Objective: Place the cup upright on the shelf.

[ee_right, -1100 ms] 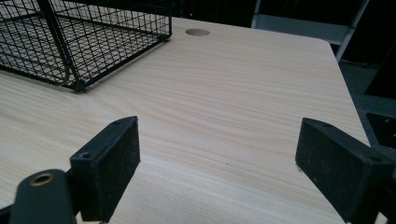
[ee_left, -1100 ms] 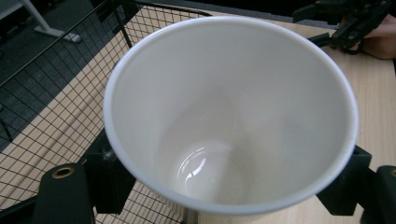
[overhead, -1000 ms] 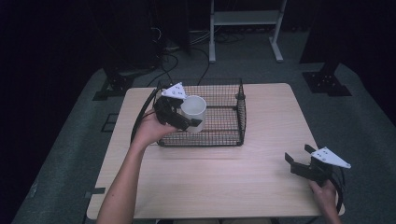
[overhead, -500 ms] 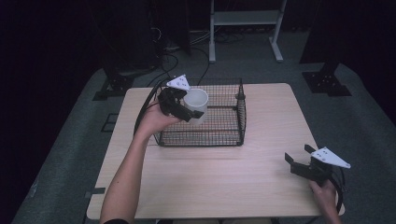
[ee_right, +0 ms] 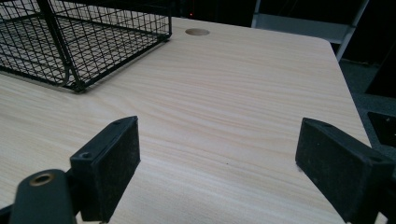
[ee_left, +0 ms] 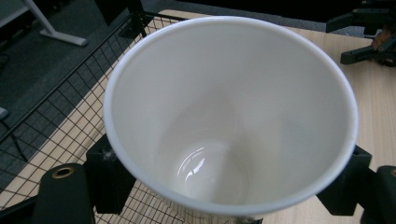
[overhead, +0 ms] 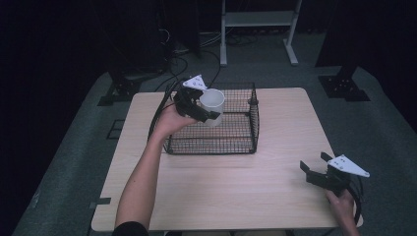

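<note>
Between my left claw's (overhead: 205, 108) jaws I pinch a white cup (overhead: 212, 105), held above the wire basket (overhead: 251, 125). It looks light and crushable, so I grip its wall gently. My right claw (overhead: 322, 169) rests spread over the table (overhead: 236, 182).

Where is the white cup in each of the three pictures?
High view: the white cup sits upper middle, held by the left gripper over the wire basket.
Left gripper view: the cup is in the middle, seen from above into its empty inside, fingers on either side.
Right gripper view: no cup here.
Shared landmark: the wire basket, upper left in the right gripper view.
</note>
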The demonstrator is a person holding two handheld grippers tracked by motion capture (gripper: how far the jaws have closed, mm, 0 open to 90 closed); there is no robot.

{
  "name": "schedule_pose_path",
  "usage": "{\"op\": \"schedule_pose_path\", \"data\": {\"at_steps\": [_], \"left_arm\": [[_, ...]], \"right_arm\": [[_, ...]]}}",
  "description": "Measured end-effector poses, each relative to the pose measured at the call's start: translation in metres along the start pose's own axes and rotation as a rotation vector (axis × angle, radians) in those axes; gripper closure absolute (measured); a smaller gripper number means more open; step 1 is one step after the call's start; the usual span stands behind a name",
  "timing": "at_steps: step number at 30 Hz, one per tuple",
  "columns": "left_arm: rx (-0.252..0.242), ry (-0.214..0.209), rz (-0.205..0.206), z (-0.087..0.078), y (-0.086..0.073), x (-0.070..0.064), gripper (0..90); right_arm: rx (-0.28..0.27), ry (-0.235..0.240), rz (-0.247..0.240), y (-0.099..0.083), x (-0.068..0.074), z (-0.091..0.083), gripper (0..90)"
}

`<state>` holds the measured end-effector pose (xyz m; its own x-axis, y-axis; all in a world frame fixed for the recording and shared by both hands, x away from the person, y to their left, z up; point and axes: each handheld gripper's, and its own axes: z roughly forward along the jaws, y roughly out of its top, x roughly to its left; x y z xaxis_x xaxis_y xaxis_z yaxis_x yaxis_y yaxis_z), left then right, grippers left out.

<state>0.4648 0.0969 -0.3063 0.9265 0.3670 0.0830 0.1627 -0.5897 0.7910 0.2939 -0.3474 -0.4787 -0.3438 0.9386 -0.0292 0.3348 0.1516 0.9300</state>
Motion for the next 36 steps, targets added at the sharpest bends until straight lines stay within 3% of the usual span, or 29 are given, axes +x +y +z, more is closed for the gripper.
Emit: {"op": "schedule_pose_path", "data": {"at_steps": [8, 12, 22, 36], "left_arm": [[0.028, -0.008, -0.006, 0.018, -0.001, 0.007, 20.7], [0.034, 0.016, 0.019, 0.027, -0.001, 0.008, 20.7], [0.047, -0.007, -0.004, 0.049, -0.003, 0.015, 20.7], [0.096, -0.022, -0.004, 0.07, -0.011, 0.019, 20.6]], "right_arm": [[-0.001, -0.001, -0.001, 0.0, 0.0, 0.0, 13.0], [-0.002, 0.0, -0.001, 0.0, 0.0, 0.0, 13.0], [-0.004, 0.004, -0.003, 0.0, 0.001, 0.0, 13.0], [-0.005, 0.006, -0.001, 0.0, 0.0, 0.0, 13.0]]}}
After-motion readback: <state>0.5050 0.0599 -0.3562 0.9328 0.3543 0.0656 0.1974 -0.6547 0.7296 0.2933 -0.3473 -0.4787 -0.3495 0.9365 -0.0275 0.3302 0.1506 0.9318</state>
